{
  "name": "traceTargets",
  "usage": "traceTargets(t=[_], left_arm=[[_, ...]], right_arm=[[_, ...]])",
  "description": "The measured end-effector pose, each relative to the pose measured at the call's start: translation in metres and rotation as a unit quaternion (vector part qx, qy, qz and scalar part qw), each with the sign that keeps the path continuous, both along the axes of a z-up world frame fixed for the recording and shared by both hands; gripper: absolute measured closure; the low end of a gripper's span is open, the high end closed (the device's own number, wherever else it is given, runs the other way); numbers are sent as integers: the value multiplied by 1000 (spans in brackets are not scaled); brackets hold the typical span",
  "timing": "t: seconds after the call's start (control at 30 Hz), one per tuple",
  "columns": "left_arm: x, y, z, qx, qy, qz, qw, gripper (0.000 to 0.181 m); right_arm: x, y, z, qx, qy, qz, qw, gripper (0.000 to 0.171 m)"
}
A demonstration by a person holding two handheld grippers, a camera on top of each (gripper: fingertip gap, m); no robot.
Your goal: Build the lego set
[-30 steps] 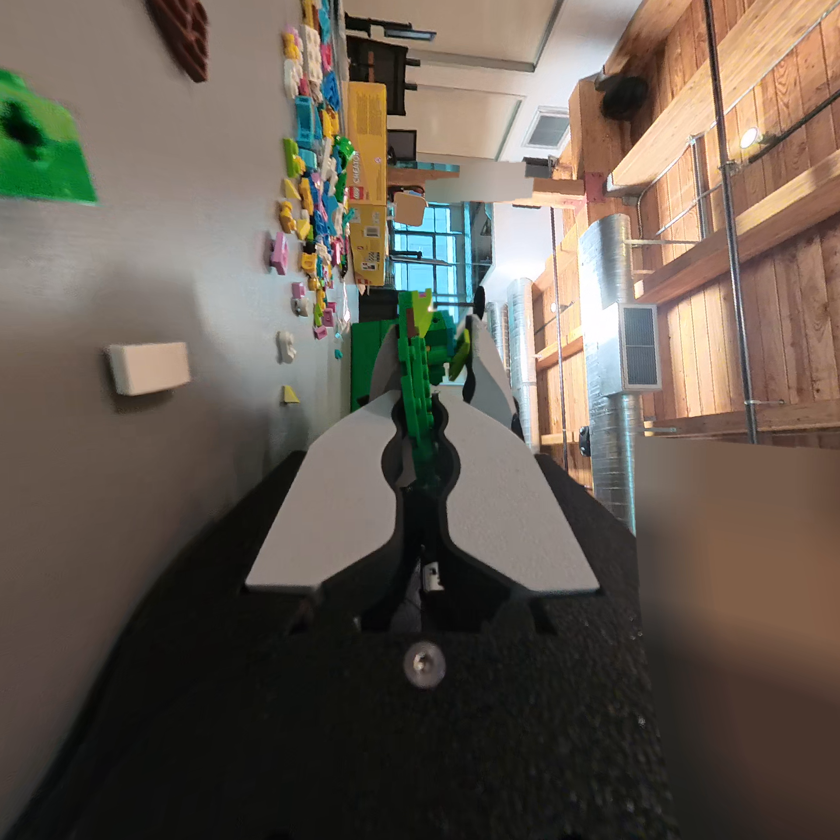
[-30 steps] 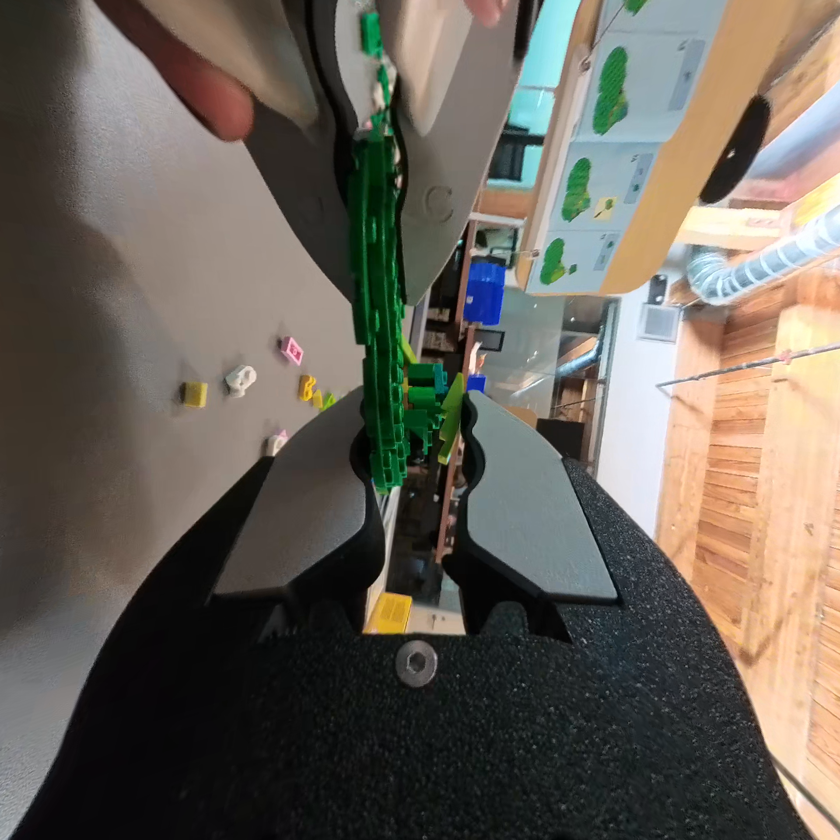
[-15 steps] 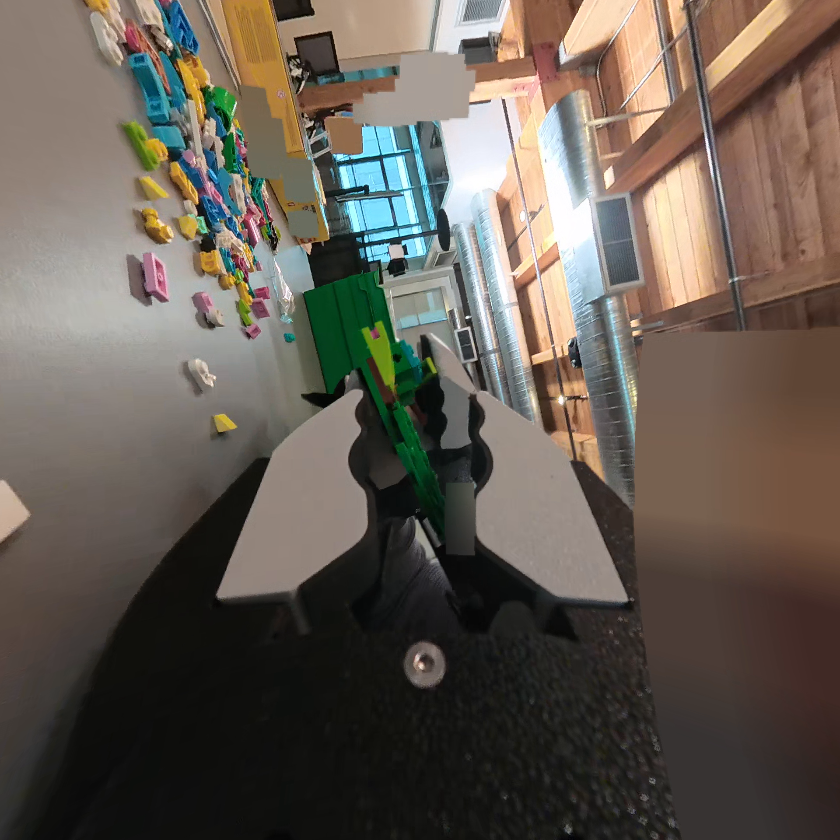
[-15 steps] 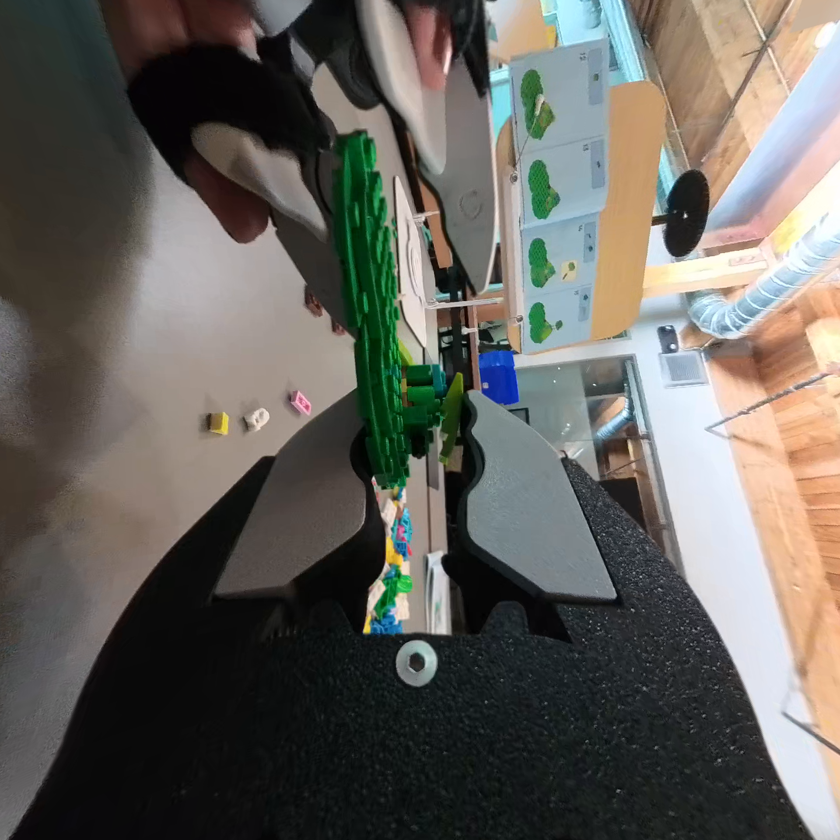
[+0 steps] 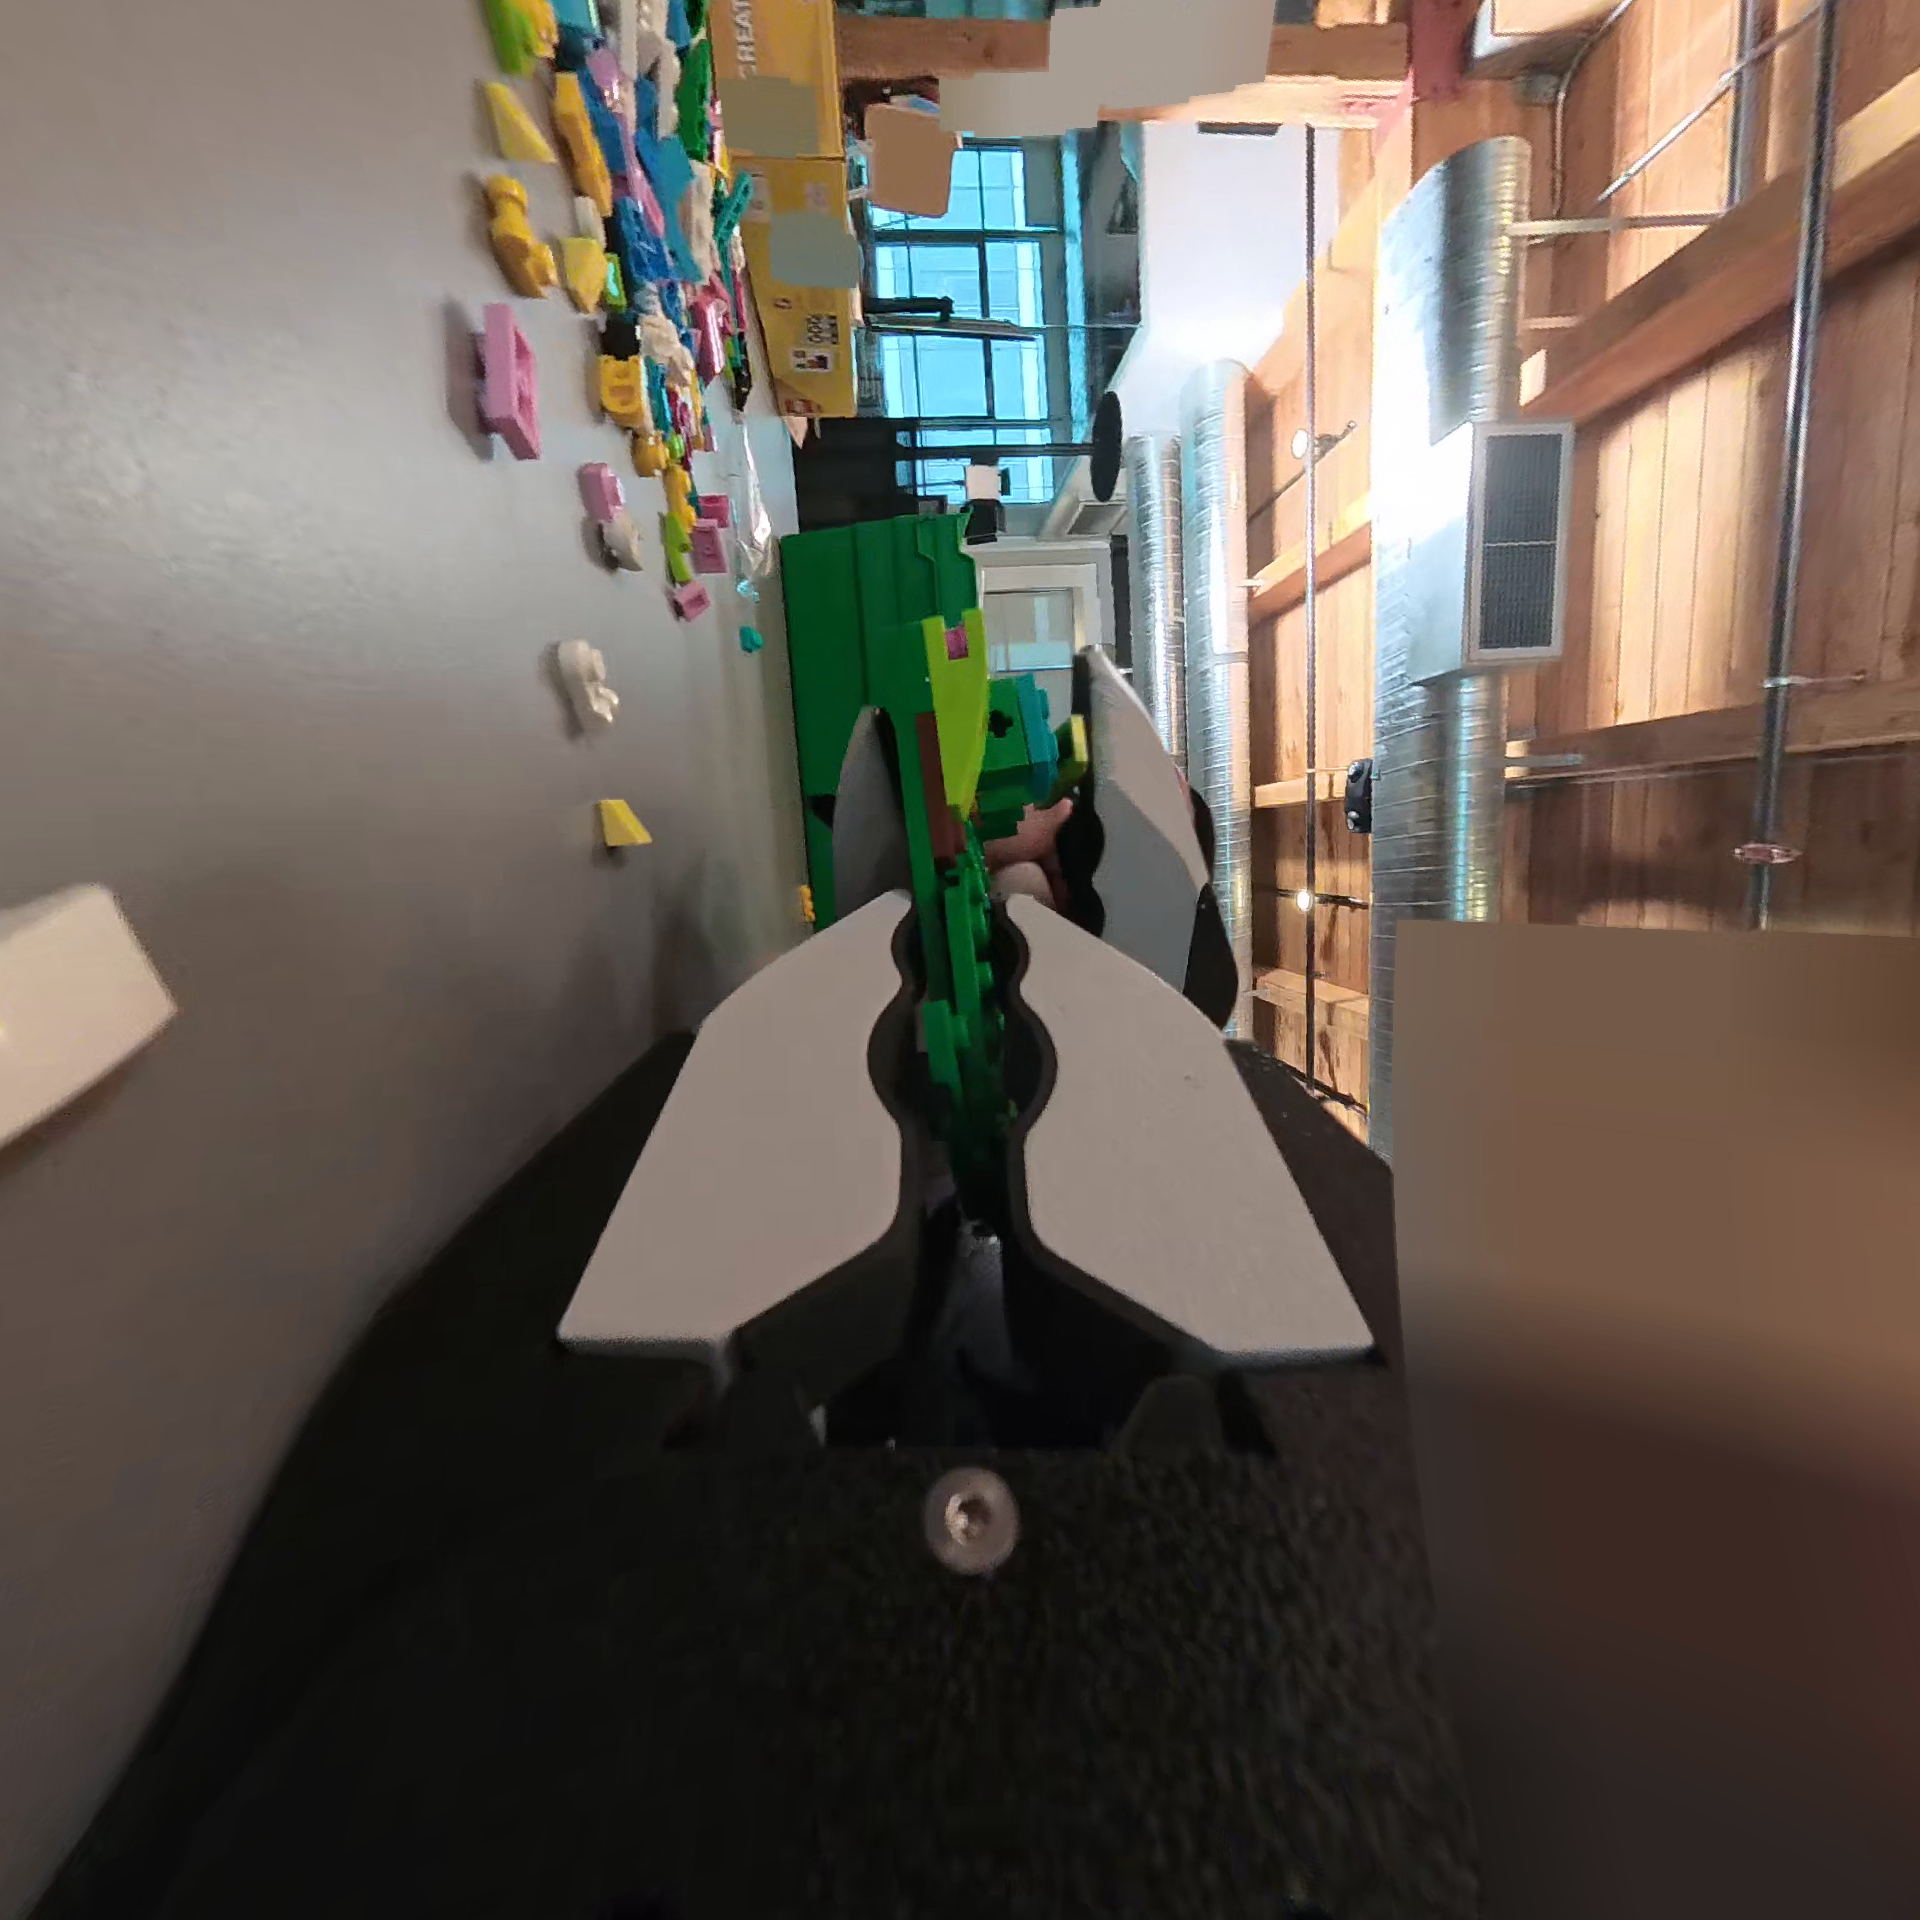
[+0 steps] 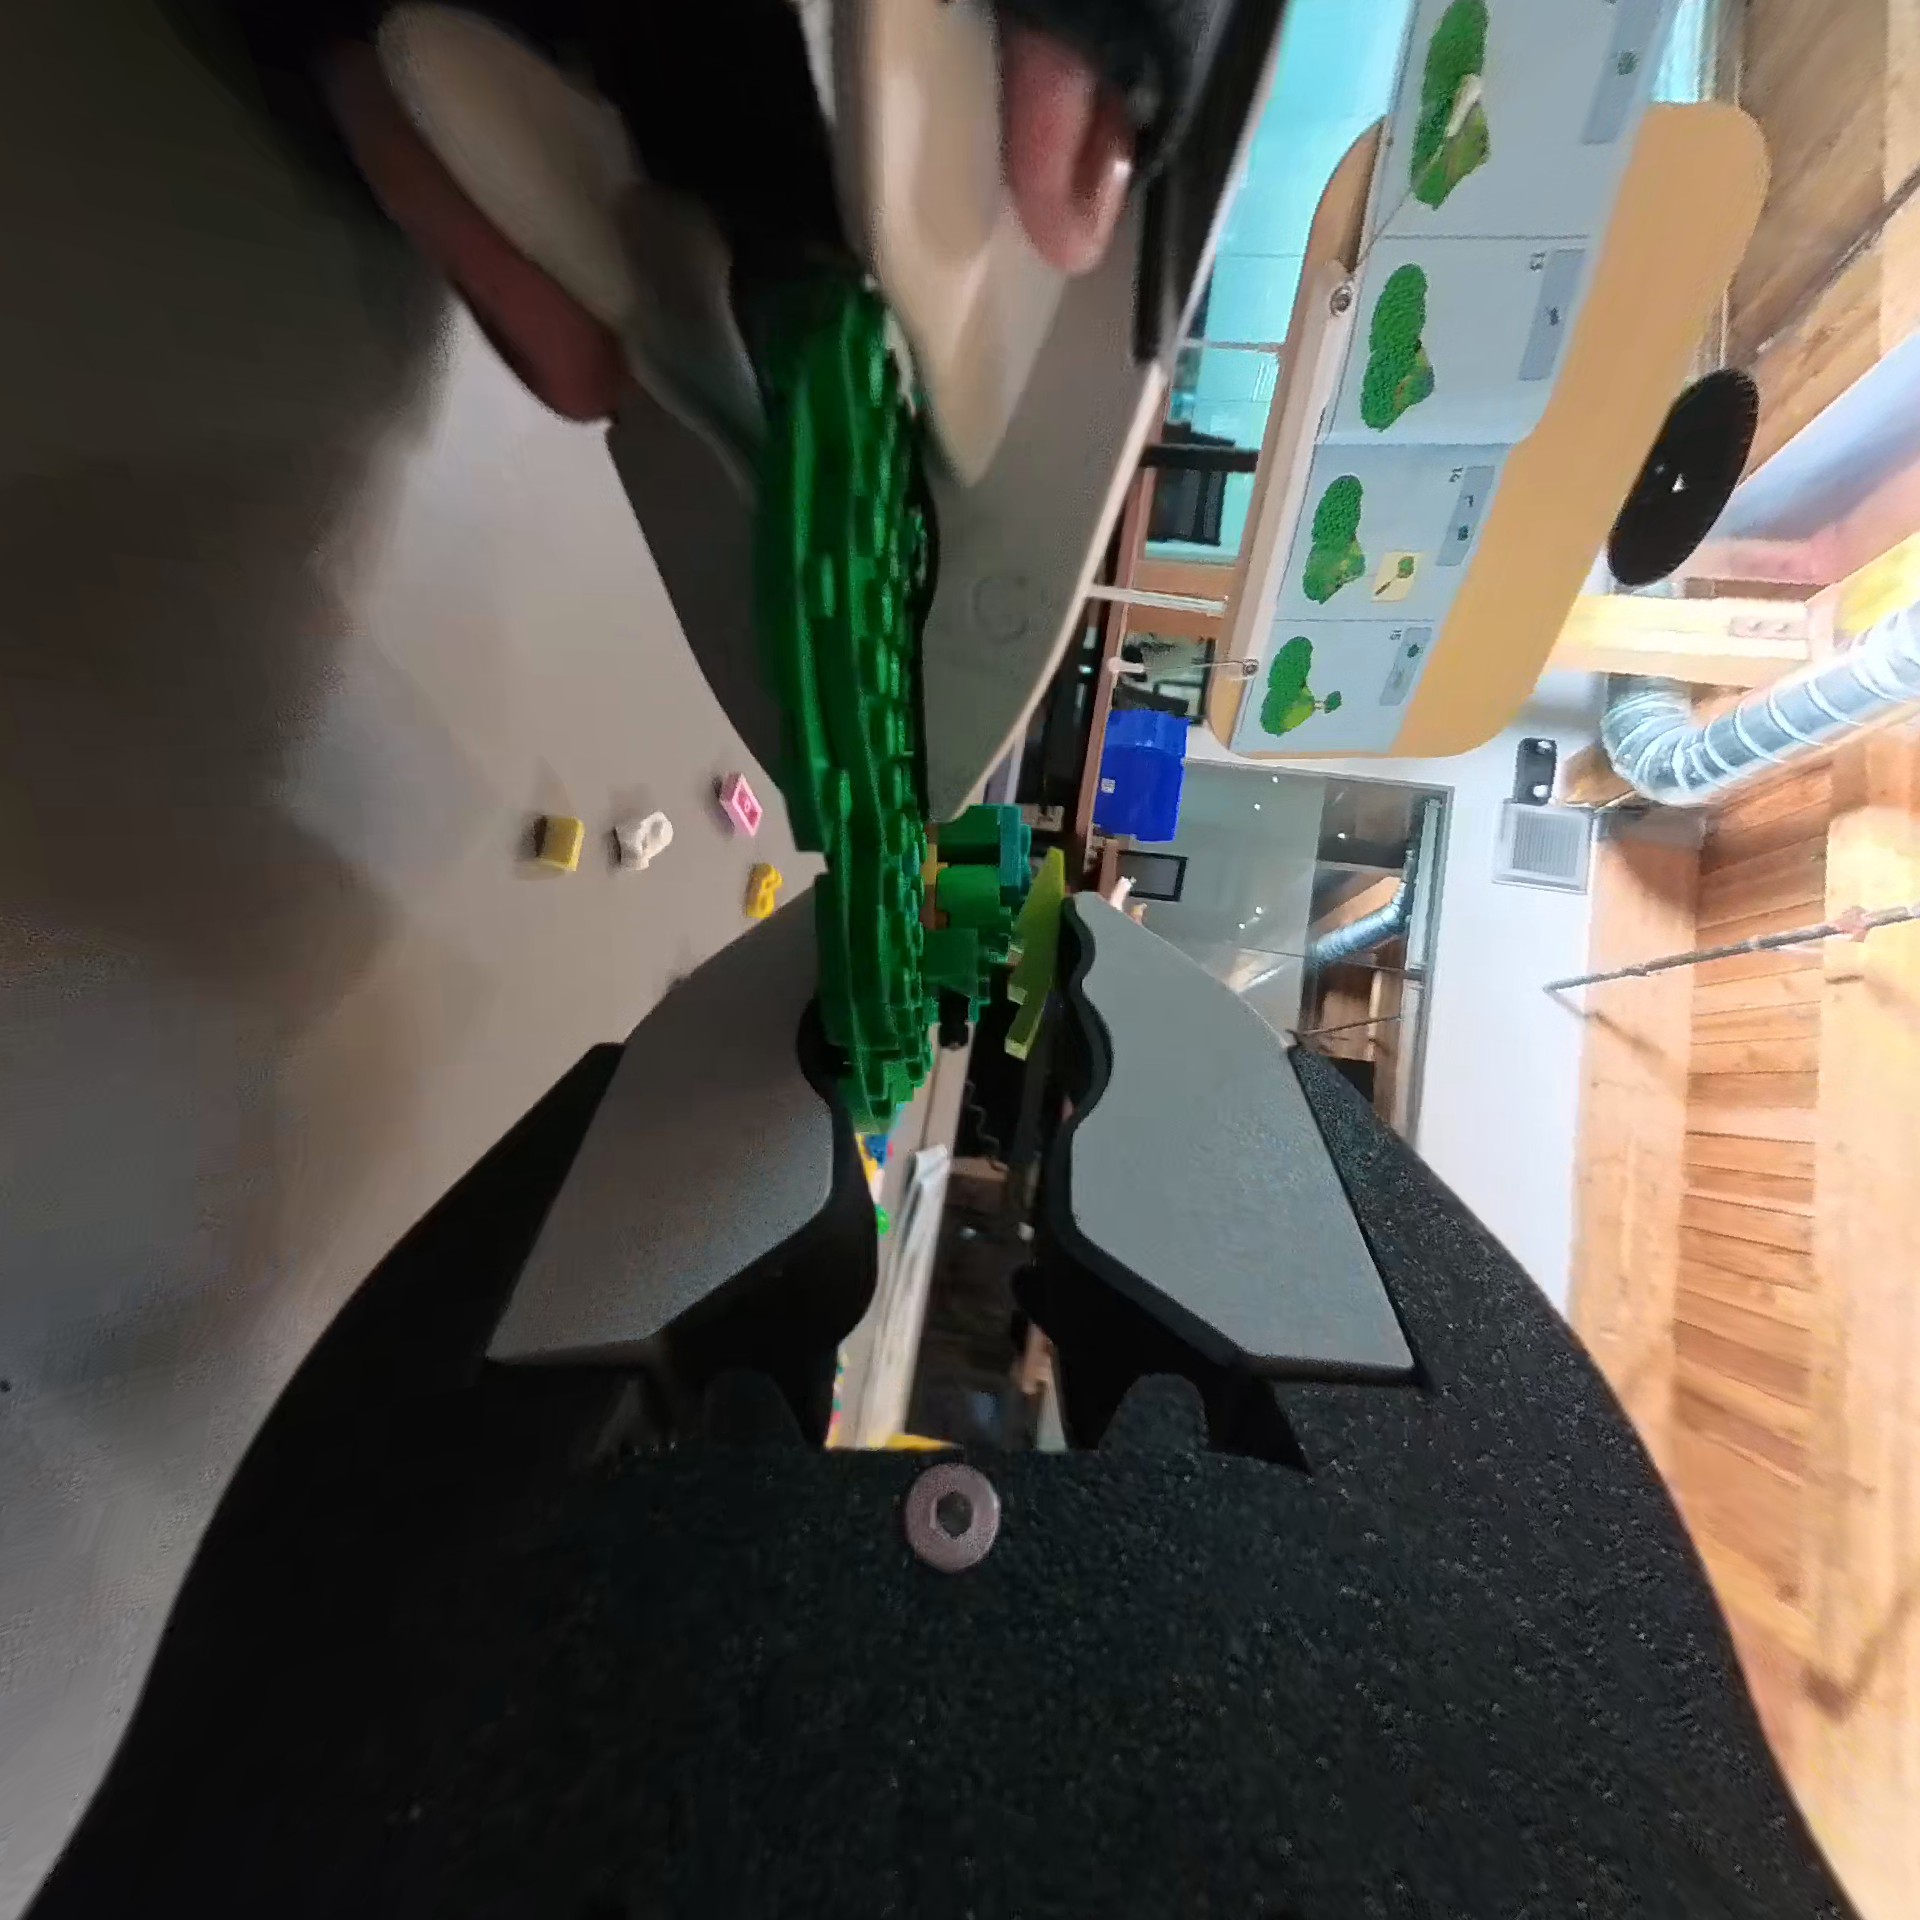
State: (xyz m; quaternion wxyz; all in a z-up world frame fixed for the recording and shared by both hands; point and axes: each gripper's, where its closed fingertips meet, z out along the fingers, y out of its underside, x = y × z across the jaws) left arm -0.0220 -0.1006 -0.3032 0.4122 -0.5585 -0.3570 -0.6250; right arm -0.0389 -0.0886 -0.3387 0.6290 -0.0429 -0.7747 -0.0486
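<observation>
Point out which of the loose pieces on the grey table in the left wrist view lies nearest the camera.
The white block at the left edge of the grey table. It looms largest and lowest in frame; the yellow wedge and the white piece lie farther off.

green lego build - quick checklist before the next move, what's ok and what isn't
1. Left gripper clamped on the green lego build: ok, both fingers press its edge.
2. Right gripper closed on the build's other end: not ok, its jaws stand apart; only the left finger touches the plate.
3. Small green and lime pieces seated on the plate: cannot tell, seen edge-on.
4. Build clear of the grey table: ok, held in the air.
5. Loose bricks within view for the next pick: ok, scattered on the table.
6. Instruction booklet visible: ok, open on its stand.
</observation>
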Motion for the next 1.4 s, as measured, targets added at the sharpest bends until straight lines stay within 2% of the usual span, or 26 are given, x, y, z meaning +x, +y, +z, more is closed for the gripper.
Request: traceTargets(t=[0.23, 0.33, 0.7, 1.1, 1.4], left_arm=[[-1, 0, -8, -30, -6, 27, 999, 172], [-1, 0, -8, -31, -5, 33, 999, 171], [-2, -2, -5, -30, -13, 50, 998, 171], [-2, -3, -9, -37, -5, 65, 997, 169], [8, -3, 30, 60, 43, 19, 997, 160]], right_arm=[[0, -2, -11, 136, -40, -17, 990, 130], [-1, -3, -12, 161, -47, -26, 985, 130], [-1, -1, -8, 101, -45, -72, 991, 134], [-3, -1, -9, 122, -36, -74, 989, 138], [4, 9, 27, -61, 14, -36, 997, 143]])
